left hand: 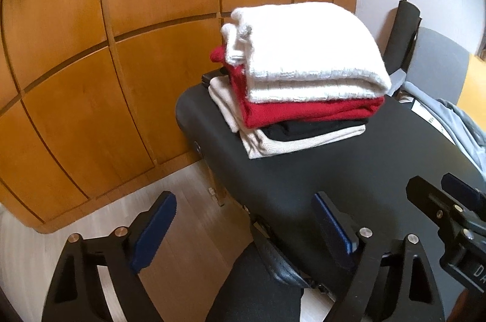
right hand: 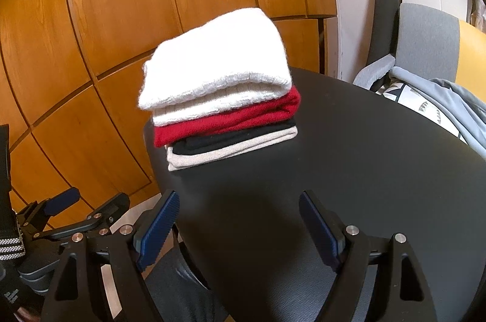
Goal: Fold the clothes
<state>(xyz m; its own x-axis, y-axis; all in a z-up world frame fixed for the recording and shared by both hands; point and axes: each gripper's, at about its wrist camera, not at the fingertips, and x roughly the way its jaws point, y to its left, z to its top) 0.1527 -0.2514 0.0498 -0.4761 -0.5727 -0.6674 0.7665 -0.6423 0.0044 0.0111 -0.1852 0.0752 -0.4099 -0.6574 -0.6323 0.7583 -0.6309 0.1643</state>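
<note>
On the black padded table (left hand: 303, 170), seen from the left wrist, a folded stack sits finished: white sweater (left hand: 306, 54) over red (left hand: 303, 109), black and beige layers. The left gripper (left hand: 243, 227) is spread and empty near the table's front edge. From the right wrist, the right gripper (right hand: 238, 224) is likewise spread, holding nothing, and the grey garment (right hand: 449, 103) at the right border, cut off, probably remains unfolded.
</note>
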